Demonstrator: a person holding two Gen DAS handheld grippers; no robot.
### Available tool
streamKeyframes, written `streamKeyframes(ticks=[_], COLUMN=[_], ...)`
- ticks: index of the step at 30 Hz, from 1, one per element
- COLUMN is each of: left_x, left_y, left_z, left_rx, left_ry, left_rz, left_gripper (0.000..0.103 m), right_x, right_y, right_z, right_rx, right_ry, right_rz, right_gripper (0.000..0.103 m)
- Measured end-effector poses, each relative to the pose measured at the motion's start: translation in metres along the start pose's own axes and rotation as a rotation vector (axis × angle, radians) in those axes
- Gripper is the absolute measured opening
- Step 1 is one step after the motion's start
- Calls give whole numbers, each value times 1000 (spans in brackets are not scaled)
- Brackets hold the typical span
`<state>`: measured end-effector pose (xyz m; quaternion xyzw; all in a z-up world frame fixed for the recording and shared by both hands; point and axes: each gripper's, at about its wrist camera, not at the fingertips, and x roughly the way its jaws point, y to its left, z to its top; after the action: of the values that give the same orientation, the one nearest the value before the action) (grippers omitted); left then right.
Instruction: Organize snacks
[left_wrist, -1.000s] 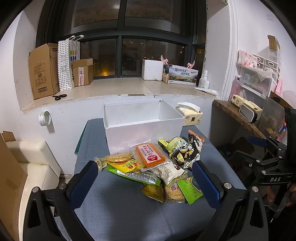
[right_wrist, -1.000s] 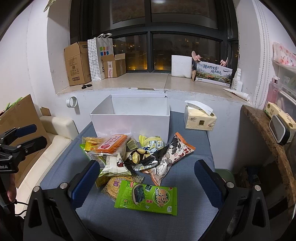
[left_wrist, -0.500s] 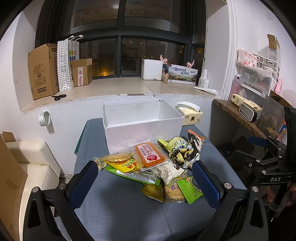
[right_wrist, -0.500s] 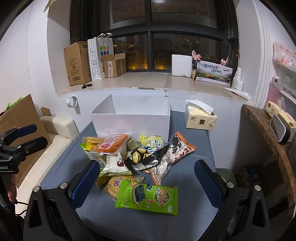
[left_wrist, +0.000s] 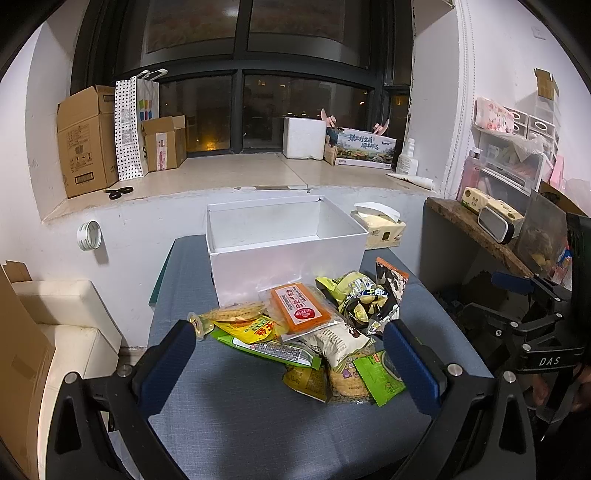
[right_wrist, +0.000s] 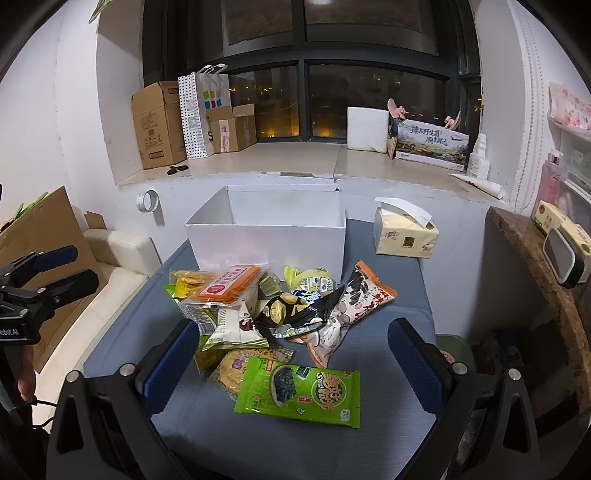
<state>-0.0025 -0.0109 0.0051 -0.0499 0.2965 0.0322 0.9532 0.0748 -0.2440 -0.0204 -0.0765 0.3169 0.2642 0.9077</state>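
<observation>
Both my left tongs (left_wrist: 288, 363) and right tongs (right_wrist: 293, 363) hang released over the snack heap (right_wrist: 273, 306) piled on the counter (right_wrist: 399, 317) before the empty white box (right_wrist: 269, 240) (overlapping slick bags: pinching one may drag neighbours off).

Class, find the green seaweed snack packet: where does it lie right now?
In the right wrist view, the green seaweed packet lies flat on the blue table, nearest the camera, in front of the snack pile.
</observation>
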Motion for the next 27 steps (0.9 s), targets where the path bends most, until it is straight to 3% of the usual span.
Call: streamKeyframes(ticks=[11, 19, 27], left_x=[2, 2, 2], left_y=[11, 27, 46], left_z=[-1, -3, -9], left_rx=[-29, -55, -88], left_ry=[-5, -5, -2], left_rz=[27, 52, 79], left_gripper=[103, 103, 103], right_x=[23, 112, 215], right_y=[10, 41, 88], right_z=[5, 38, 54], right_rx=[-8, -7, -54], right_ry=[48, 226, 428], right_rz=[57, 132, 45], right_gripper=[103, 103, 103])
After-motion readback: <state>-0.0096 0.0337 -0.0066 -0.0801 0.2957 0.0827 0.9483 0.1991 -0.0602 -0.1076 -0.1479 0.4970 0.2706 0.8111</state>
